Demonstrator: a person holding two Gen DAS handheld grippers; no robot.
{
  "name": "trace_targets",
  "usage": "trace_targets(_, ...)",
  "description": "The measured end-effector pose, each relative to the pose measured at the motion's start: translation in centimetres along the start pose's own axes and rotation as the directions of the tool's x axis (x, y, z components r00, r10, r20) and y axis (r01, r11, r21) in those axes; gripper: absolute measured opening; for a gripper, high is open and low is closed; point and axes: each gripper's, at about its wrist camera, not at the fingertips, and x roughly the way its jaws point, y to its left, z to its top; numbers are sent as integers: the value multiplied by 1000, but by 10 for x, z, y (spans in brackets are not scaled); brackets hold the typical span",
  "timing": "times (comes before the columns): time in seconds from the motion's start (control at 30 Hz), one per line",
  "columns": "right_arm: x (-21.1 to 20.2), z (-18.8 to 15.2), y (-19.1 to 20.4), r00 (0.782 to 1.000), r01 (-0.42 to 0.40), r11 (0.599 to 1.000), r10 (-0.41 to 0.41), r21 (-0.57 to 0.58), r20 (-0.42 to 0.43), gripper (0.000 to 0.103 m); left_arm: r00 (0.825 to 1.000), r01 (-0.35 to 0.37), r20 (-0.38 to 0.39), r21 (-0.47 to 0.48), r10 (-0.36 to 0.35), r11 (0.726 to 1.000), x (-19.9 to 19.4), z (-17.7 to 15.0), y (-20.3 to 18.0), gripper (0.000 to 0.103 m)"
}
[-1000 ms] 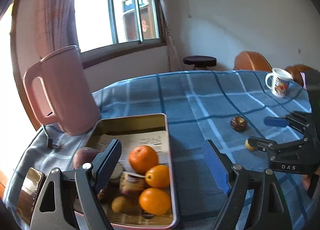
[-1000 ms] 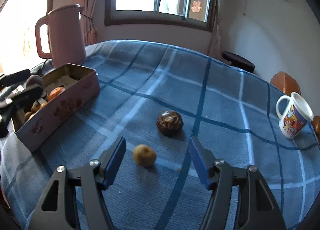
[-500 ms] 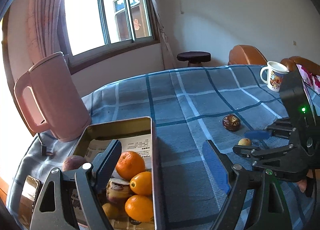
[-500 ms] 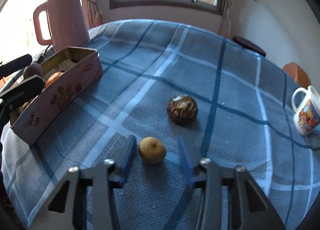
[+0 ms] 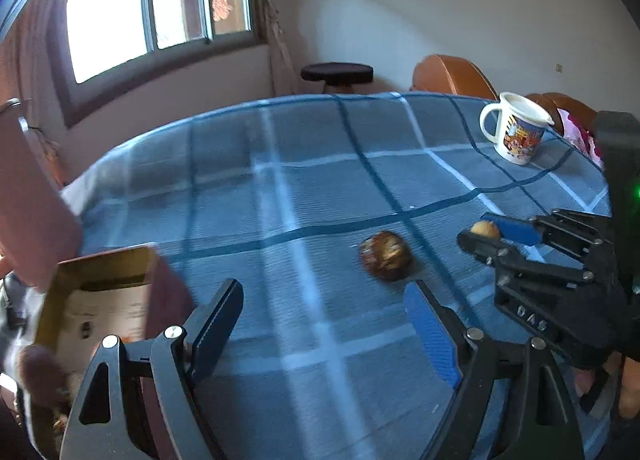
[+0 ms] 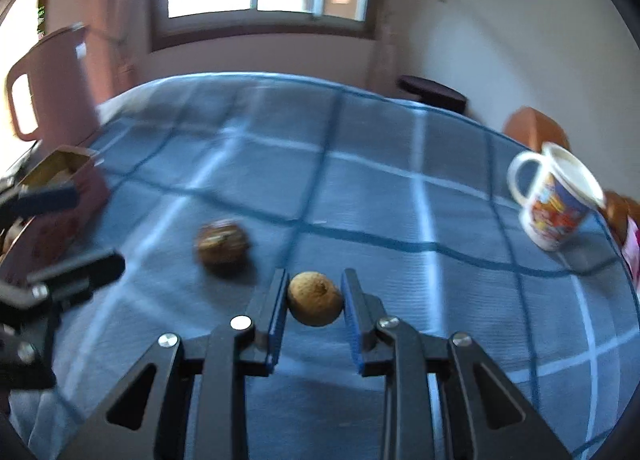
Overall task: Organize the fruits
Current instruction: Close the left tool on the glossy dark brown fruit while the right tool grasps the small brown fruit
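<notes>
Blue plaid cloth covers the table (image 5: 320,164) in the left wrist view. The left gripper (image 5: 324,324) hangs over its near edge with jaws spread wide and nothing between them. A dark brown mottled fruit (image 5: 385,255) lies on the cloth just beyond the right fingertip. To the right, the right gripper (image 5: 480,234) is clamped on a small tan fruit (image 5: 485,228), near the table's right edge. A tin box (image 5: 100,292) sits at the near left corner, blurred, with a pink kettle (image 5: 28,200) behind it. A printed mug (image 5: 516,128) stands at the far right corner.

In the right wrist view, the right gripper (image 6: 315,300) has both blue pads pressed against the small tan fruit (image 6: 315,303), which sits just above the cloth near the table's (image 6: 360,180) near edge. The dark brown mottled fruit (image 6: 222,246) lies to its left, apart. The left gripper (image 6: 72,236) shows at the left edge, beside the tin box (image 6: 60,164). The printed mug (image 6: 554,200) stands by the right edge, the pink kettle (image 6: 52,84) at the far left corner.
</notes>
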Motion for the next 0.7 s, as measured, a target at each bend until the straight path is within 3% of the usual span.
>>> trace_targets(0.13,-1,3,-23,997,70,995,-72,65,21,29,996,75,-55,-30,-77,997,28,13,-16,84)
trace_targets(0.37,2,4,-44,1000,22,990,-24,137,10,29,991,85,-105,-5,-85,996,61,23,-34,83)
trace_targets(0.43,2,3,-44,1000,14,990,-16,139,14,29,990,89,-110,-12,-90,996,66,25,-33,78)
trace_targets(0.6,5,3,-38,1000,3,994,-4,112,3,30,989,89,-121,-19,-90,996,73,25,-30,47)
trace_targets(0.7,7,2,-34,1000,-3,995,4,95,-5,30,989,87,-119,-12,-88,996,71,24,-31,43)
